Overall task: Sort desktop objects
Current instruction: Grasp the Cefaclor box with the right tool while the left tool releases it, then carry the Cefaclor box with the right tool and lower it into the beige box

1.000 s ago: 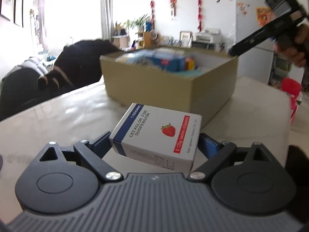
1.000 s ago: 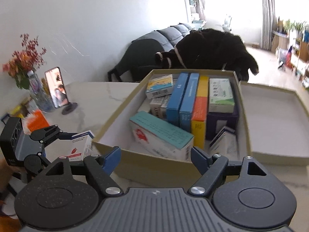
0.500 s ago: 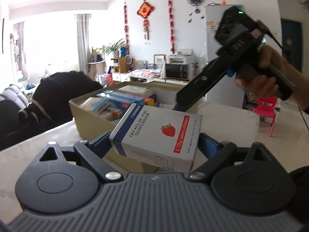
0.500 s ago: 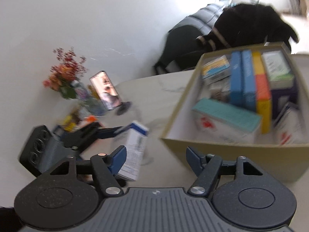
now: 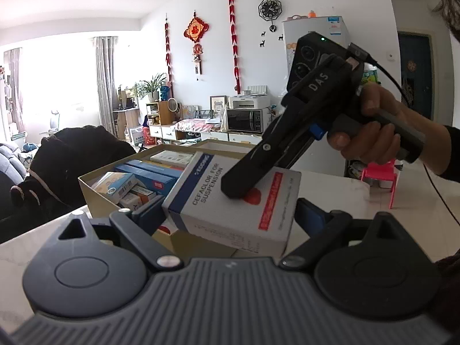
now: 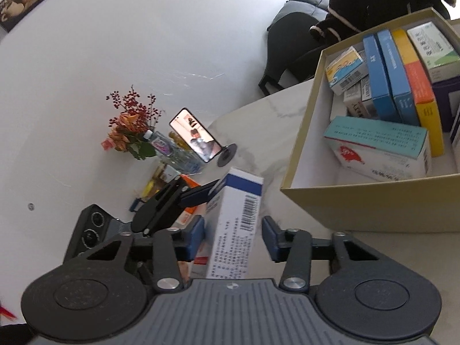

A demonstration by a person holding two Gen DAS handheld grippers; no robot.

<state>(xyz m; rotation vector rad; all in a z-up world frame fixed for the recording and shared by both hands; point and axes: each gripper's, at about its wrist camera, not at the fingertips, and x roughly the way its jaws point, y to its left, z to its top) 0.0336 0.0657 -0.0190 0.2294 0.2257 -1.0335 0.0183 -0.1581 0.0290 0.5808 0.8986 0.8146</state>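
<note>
The left gripper (image 5: 230, 215) held a white medicine box (image 5: 233, 201) with a blue band and a red stripe; its 2 blue pads pressed the box's short ends, so the box hung crosswise between them, above the pale marble table (image 5: 330, 189).

The right gripper (image 6: 233, 237), carried in a person's hand (image 5: 371, 132), had come over the same box. In the left wrist view 1 of its black fingers (image 5: 253, 169) lay across the box's upper face, over the strawberry mark. In the right wrist view the box (image 6: 237, 230) stood edge-on between the right gripper's 2 blue pads, barcode side up. The jaws had just been closing around the box. A narrow gap showed between the right pad and the box, while the left pad stood close to the box face; firm contact could not be confirmed.

Beyond the held box, to the right in the right wrist view, sat an open tan cardboard box (image 6: 359, 201) on the table. It held several medicine packs: 2 blue packs (image 6: 388, 77) on edge, a yellow-and-orange pack (image 6: 417, 86) beside them, and a teal-topped pack (image 6: 376, 149) at the near wall.

At the far left of the table stood a vase of red and orange flowers (image 6: 129, 126) and a phone on a stand (image 6: 198, 141).
</note>
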